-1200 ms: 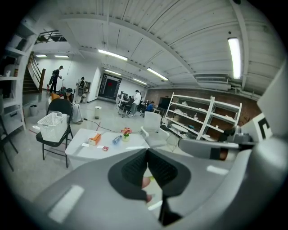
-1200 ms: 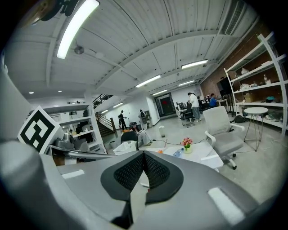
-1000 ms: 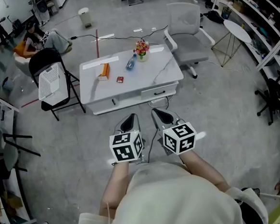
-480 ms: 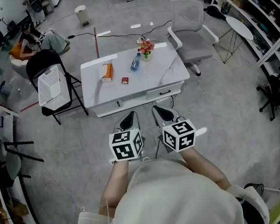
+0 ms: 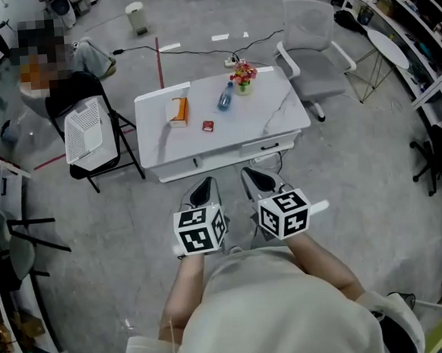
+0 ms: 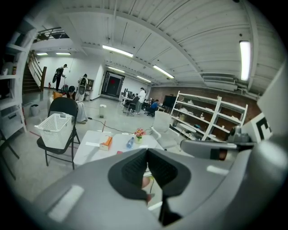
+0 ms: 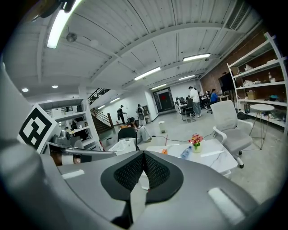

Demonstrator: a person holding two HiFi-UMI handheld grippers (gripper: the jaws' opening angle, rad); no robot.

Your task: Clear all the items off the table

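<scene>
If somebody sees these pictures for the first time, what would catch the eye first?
Low in the head view, the grey left gripper and right gripper are shut and empty. Ahead stands a white marble-patterned table with an orange box, a clear plastic bottle, a vase of pink flowers and a small red item. Left of it, a white plastic basket rests on a black folding chair.

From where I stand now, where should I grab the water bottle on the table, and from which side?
I'd take the water bottle around its middle, coming from above. It lies on its side, pointing roughly away from you, so jaws can close across its narrow width. Keep off the far end: the flower vase stands close beside it.
</scene>
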